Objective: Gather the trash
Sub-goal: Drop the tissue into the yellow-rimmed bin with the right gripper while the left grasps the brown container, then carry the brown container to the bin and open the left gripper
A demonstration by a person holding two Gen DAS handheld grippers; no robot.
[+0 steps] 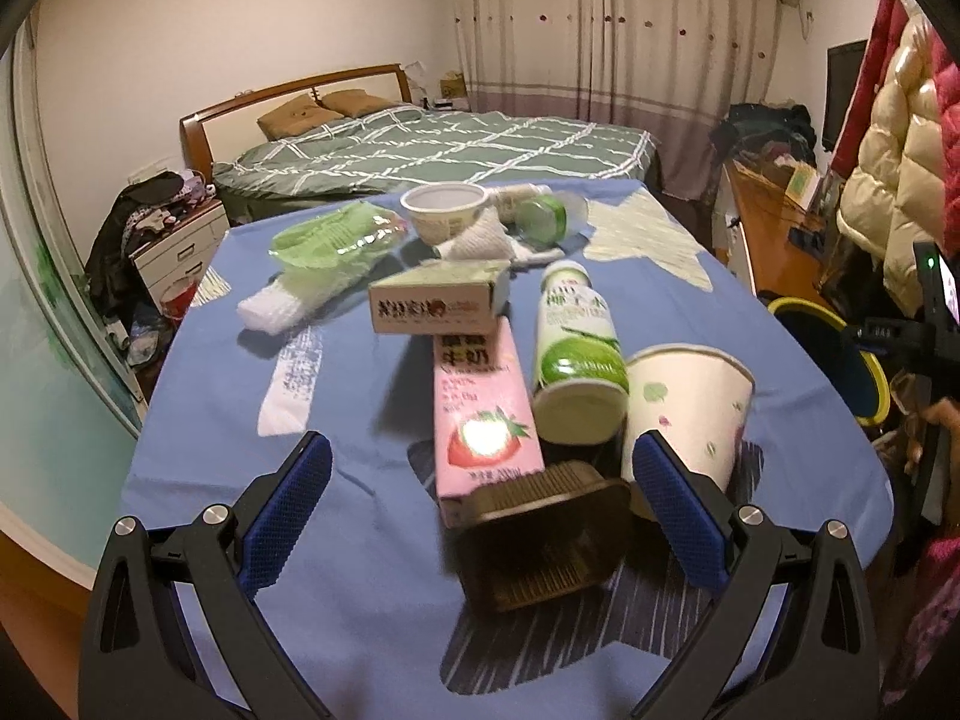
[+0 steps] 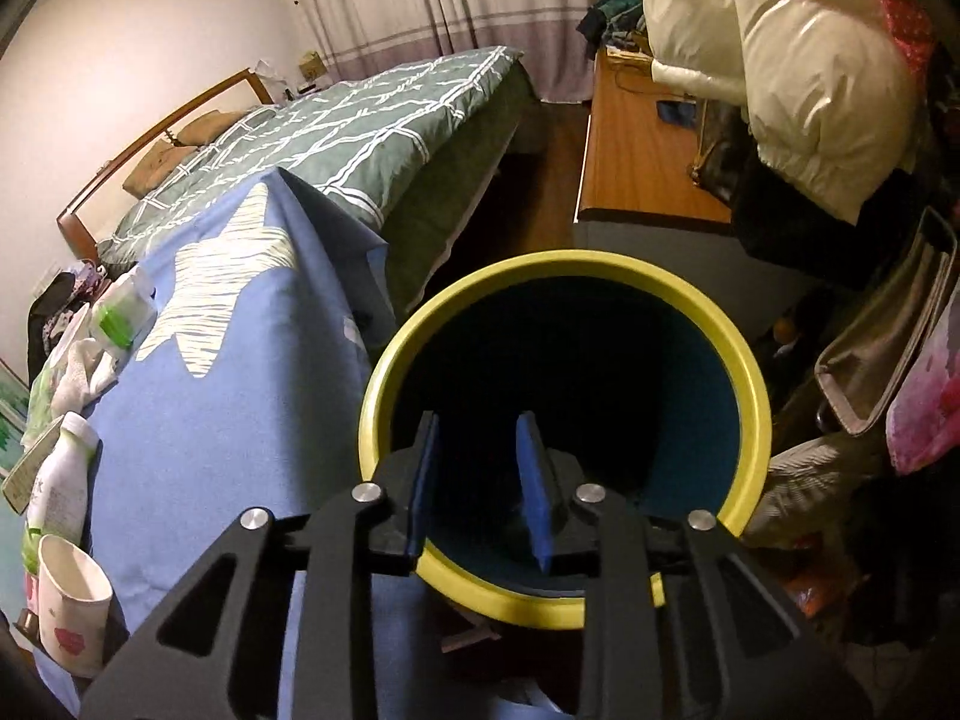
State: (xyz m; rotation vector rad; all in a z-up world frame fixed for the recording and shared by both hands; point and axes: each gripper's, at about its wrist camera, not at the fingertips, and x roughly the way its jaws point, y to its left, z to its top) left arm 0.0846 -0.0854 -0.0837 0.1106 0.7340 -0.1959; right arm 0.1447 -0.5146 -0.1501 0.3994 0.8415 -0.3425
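**A:** What carries the things in the left wrist view?

**B:** A table under a blue cloth [image 1: 372,540] with pale star shapes, in a bedroom. Behind its far edge there is a bed with a green checked cover [image 1: 432,150], and curtains [image 1: 600,18] hang at the back wall.

**A:** And the trash?

**B:** Near the near edge lies a pink strawberry milk carton [image 1: 486,414], its long axis running from the near edge toward the far edge. Just beside it a green-and-white bottle [image 1: 576,348] lies on its side, its bottom toward the camera and its cap toward the far edge. A paper cup [image 1: 690,408] stands to the right of the bottle, mouth upward. A dark ridged tray [image 1: 540,534] lies in front of the carton. A small box [image 1: 438,300] lies crosswise behind the carton; a crushed green bottle [image 1: 336,234] and a white tub [image 1: 444,210] are near the far edge.

**A:** The left gripper [image 1: 480,516]?

**B:** Spread wide, grasping nothing; the tray sits between its fingers, apart from the pads.

**A:** Now the right wrist view.

**B:** The right gripper [image 2: 480,480] hangs over a round bin with a yellow rim [image 2: 744,360], just beside the right edge of the table. Its jaws are a little parted and nothing is between them. The inside of the bin is dark; I cannot tell what lies there.
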